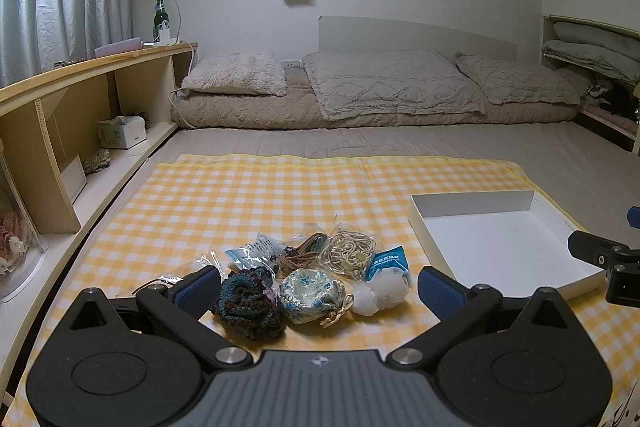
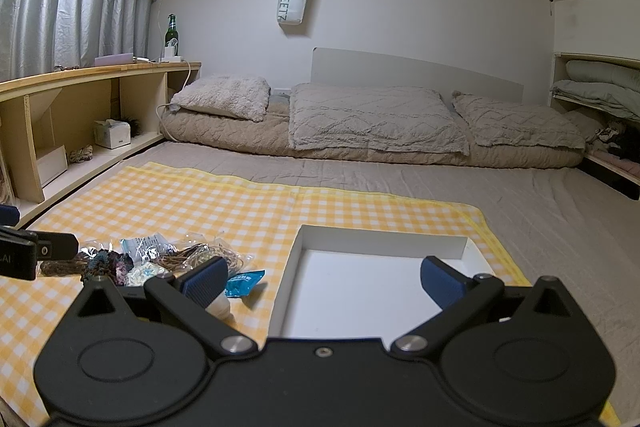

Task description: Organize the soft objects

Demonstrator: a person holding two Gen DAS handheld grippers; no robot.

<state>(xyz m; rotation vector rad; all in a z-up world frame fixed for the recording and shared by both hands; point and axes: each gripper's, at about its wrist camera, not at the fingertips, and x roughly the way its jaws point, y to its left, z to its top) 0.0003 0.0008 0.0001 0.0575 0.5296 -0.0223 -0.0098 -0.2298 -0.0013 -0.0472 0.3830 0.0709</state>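
Observation:
A pile of small soft things lies on the yellow checked cloth (image 1: 248,195): a dark knitted piece (image 1: 246,301), an embroidered pouch (image 1: 310,295), a white puff (image 1: 382,293), a bagged cord coil (image 1: 348,253), a blue packet (image 1: 390,261). A white open box (image 1: 500,243) stands to their right. My left gripper (image 1: 318,287) is open and empty, just before the pile. My right gripper (image 2: 324,281) is open and empty above the box's (image 2: 360,291) near left edge; the pile (image 2: 160,263) is to its left.
The cloth lies on a grey bed sheet (image 2: 440,183). Pillows and a folded quilt (image 1: 376,87) lie at the far end. A wooden shelf unit (image 1: 80,95) with a tissue box and a bottle (image 1: 161,17) runs along the left. Folded bedding fills a shelf at right (image 2: 600,91).

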